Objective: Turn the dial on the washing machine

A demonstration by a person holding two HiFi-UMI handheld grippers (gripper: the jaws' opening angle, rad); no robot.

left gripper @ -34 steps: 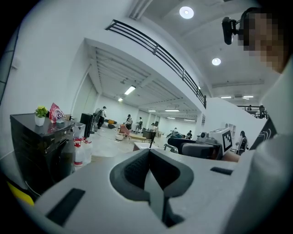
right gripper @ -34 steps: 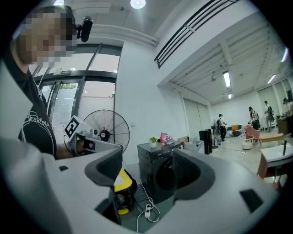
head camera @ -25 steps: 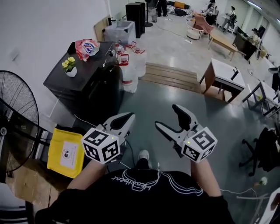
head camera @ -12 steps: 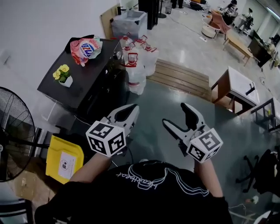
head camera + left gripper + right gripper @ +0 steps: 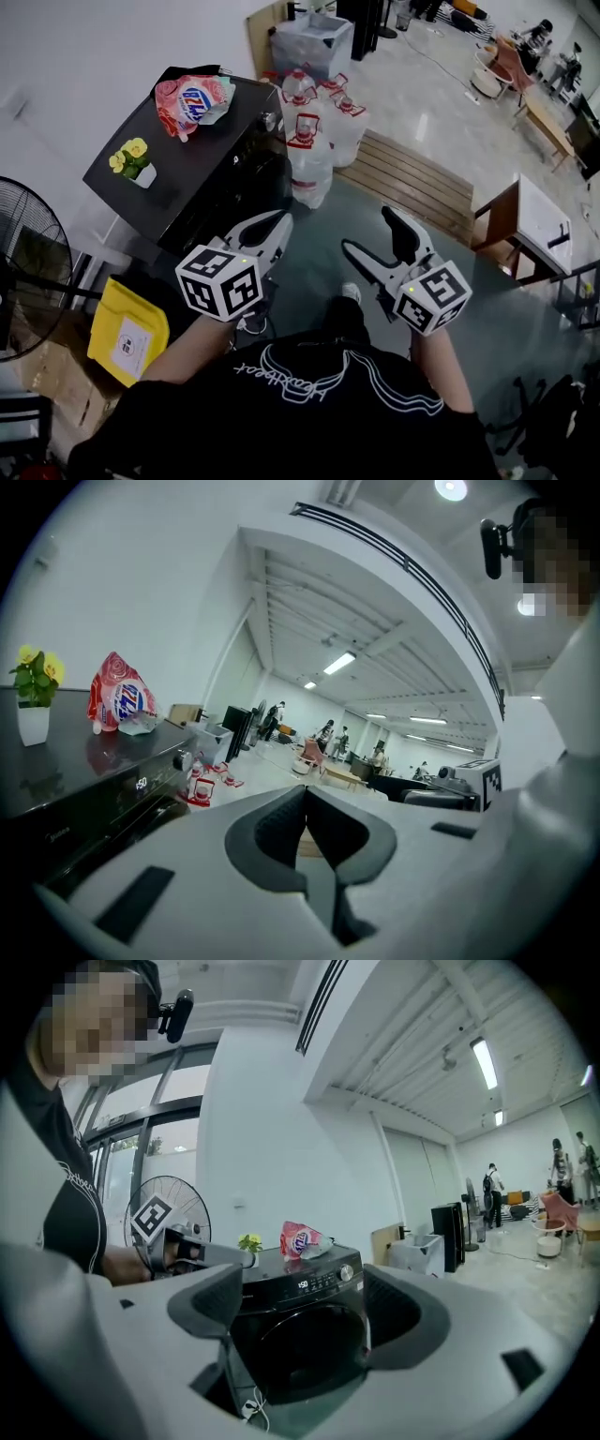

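The black washing machine stands at the upper left of the head view, with its silver dial on the front panel's right end. My left gripper hovers in front of the machine, jaws shut on nothing. In the left gripper view the dial sits well to the left of the closed jaws. My right gripper is open and empty, further right. In the right gripper view the machine's door and dial show between the spread jaws, some distance away.
A red detergent bag and a potted yellow flower rest on the machine's top. Large water jugs stand right of it, with a wooden pallet beyond. A fan and a yellow bag are at the left.
The person has stepped closer to the washing machine, which now lies nearer both grippers. Both grippers keep the same pose, left shut and right open.
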